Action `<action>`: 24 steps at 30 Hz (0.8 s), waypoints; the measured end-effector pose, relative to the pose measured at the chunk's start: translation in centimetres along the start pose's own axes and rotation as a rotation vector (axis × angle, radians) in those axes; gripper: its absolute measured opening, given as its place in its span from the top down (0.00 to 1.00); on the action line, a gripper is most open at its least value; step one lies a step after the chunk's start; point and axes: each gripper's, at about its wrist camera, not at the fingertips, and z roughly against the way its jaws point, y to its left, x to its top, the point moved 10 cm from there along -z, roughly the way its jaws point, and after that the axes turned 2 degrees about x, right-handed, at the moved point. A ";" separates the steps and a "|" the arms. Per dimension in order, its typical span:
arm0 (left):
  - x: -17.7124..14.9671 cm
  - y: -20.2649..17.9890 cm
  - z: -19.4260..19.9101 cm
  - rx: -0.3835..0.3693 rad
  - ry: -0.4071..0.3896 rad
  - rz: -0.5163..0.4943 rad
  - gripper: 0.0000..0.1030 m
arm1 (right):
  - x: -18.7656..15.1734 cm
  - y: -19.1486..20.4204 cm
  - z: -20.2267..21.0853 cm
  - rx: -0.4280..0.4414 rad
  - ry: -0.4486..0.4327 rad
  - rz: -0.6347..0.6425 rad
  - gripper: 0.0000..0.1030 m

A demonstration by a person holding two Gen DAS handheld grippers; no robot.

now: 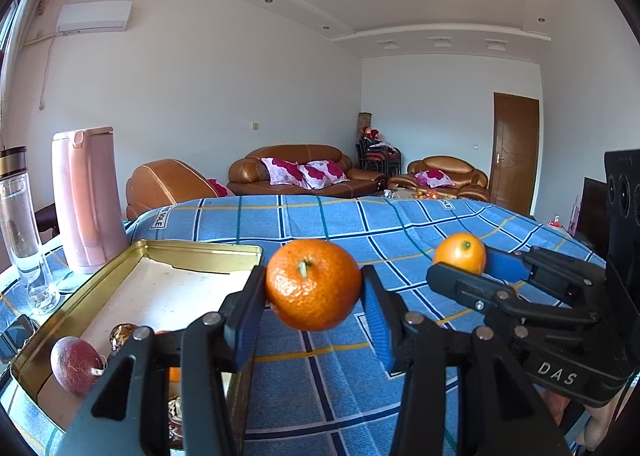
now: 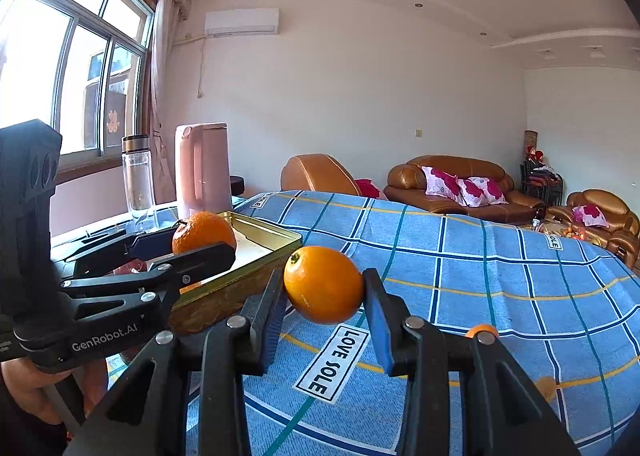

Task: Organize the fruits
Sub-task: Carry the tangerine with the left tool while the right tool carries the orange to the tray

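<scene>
Left tool (image 1: 314, 292) clamps mandarin (image 1: 313, 283), raised beside right rim of gold tin (image 1: 200, 250); tin lies left of it. Right tool (image 2: 323, 290) clamps smooth orange (image 2: 323, 284) above desk, farther right of tin. Left tool nearer; deposit likely leftward over rim.

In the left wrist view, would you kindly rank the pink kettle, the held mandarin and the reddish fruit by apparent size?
1. pink kettle
2. mandarin, though nearness to the camera enlarges it
3. reddish fruit
</scene>
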 end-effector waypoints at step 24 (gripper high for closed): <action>-0.2 4.9 1.0 0.083 -0.011 0.052 0.53 | 0.3 3.4 -1.7 0.039 0.017 0.047 0.61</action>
